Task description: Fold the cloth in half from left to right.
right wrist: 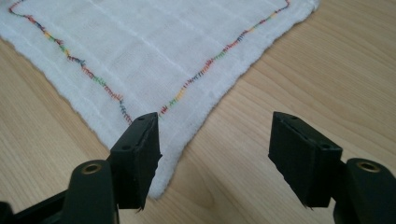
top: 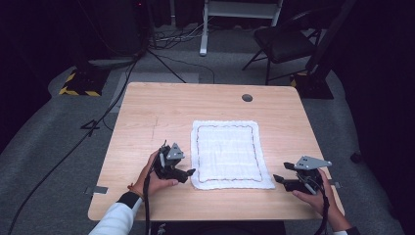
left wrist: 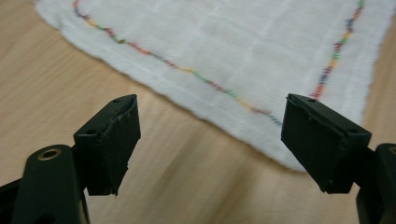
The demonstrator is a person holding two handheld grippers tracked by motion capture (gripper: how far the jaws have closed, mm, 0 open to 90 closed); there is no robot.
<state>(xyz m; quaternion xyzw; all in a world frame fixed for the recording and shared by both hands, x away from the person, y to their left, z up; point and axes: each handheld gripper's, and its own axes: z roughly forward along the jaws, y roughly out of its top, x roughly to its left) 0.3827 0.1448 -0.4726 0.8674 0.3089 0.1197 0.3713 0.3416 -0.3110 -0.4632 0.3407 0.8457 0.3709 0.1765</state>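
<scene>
A white cloth (top: 228, 152) with a multicoloured stitched border lies flat on the wooden table (top: 147, 112). My left gripper (top: 188, 174) is low over the table just left of the cloth's near left corner and points at it. In the left gripper view the jaws (left wrist: 212, 100) stand open around bare wood, with the cloth's corner (left wrist: 224, 42) just beyond them. My right gripper (top: 279, 180) is to the right of the near right corner. In the right gripper view it (right wrist: 215, 116) is open, and the cloth corner (right wrist: 154, 46) reaches under the left jaw without being pinched.
A round cable hole (top: 247, 97) sits near the table's far edge. Beyond the table are a black chair (top: 284, 41), a white stand leg (top: 203, 29), floor cables (top: 122, 83) and a yellow-and-black striped base (top: 80, 84).
</scene>
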